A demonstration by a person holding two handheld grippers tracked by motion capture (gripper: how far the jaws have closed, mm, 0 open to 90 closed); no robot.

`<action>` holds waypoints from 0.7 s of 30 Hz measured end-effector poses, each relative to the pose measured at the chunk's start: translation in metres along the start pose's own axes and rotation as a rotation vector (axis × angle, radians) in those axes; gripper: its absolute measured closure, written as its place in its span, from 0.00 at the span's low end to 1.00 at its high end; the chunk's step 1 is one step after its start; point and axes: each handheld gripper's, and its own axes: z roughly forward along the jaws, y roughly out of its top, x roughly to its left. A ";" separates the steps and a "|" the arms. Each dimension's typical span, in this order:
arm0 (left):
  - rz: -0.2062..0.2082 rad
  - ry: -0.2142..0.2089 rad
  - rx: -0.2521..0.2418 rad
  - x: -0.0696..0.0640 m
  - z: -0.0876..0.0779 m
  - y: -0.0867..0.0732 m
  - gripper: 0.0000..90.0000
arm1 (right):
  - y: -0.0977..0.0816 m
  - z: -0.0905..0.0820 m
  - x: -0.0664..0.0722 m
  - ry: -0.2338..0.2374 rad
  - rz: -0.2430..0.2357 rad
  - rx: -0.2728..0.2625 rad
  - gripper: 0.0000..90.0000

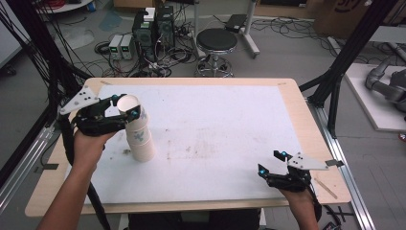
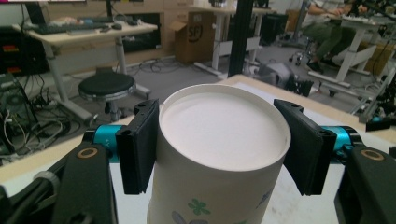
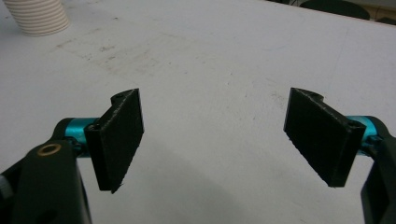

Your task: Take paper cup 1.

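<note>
A stack of upside-down paper cups [image 1: 142,141] stands on the left part of the white mat [image 1: 215,129]; its ribbed base appears far off in the right gripper view [image 3: 39,16]. The top cup [image 1: 130,106], white with green clover prints, sits between the jaws of my left gripper [image 1: 125,107]. In the left gripper view both black pads [image 2: 137,144] press the sides of this cup [image 2: 219,126] just under its flat bottom. My right gripper [image 1: 272,162] rests near the mat's front right, open, with bare mat between its jaws [image 3: 215,135].
The mat lies on a wooden table [image 1: 306,120] whose edge runs close to the right gripper. Beyond the far edge stand a black stool [image 1: 217,40], computer boxes [image 1: 153,26] and loose cables on the floor. A black frame post [image 1: 342,62] rises at the right.
</note>
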 end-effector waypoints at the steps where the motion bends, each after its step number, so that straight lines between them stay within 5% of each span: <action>1: 0.000 -0.001 -0.012 -0.001 -0.001 0.004 0.39 | 0.000 0.000 0.000 0.000 0.002 -0.001 0.23; 8: 0.016 -0.048 -0.072 -0.013 -0.001 0.026 0.39 | 0.001 0.001 0.000 0.007 0.002 -0.005 0.23; 10: 0.009 -0.107 -0.077 -0.021 0.006 0.030 0.39 | 0.002 0.002 0.000 0.009 0.002 -0.005 0.23; 21: 0.019 -0.254 -0.028 -0.052 0.043 0.017 0.39 | 0.008 0.010 0.002 0.045 -0.005 -0.019 0.23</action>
